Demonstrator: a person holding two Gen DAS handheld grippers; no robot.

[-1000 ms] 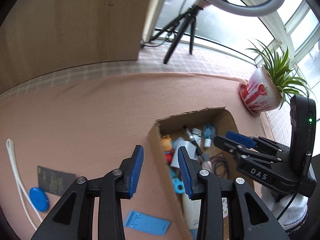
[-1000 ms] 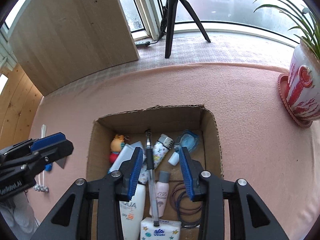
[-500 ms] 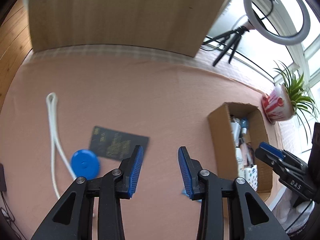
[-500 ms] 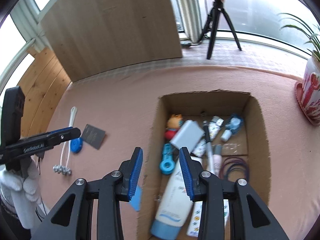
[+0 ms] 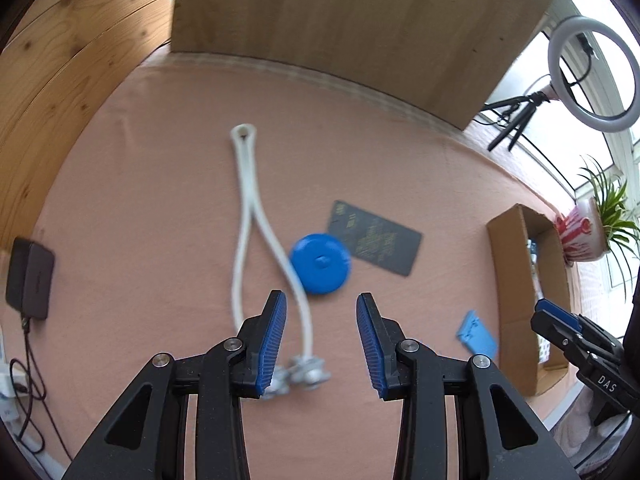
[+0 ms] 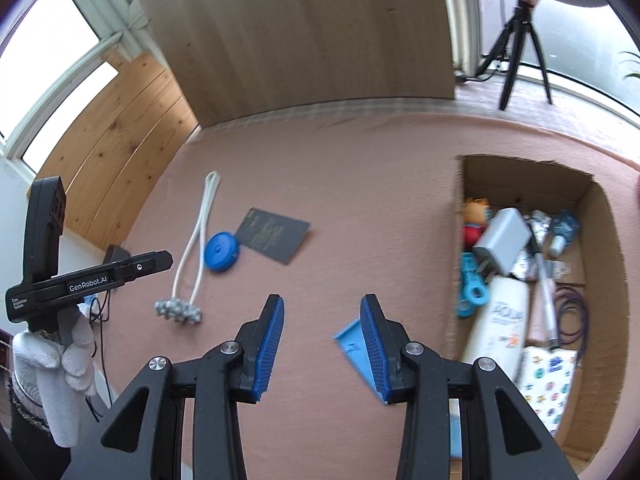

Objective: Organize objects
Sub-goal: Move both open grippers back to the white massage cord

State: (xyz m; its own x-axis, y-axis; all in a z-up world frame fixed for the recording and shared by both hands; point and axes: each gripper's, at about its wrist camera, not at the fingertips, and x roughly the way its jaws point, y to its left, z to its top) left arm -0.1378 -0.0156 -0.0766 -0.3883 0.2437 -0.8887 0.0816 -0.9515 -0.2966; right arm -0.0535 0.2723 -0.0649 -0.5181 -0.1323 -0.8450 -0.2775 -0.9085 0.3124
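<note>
Pink tabletop (image 5: 160,208), left hand-held gripper (image 5: 320,344) wide, empty over white cord (image 5: 248,216), right hand-held gripper (image 6: 322,346) wide, empty

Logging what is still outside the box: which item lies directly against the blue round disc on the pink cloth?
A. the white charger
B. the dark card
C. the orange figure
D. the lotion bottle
B: the dark card lies right beside the blue round disc on the cloth; the other three sit in the cardboard box.
</note>
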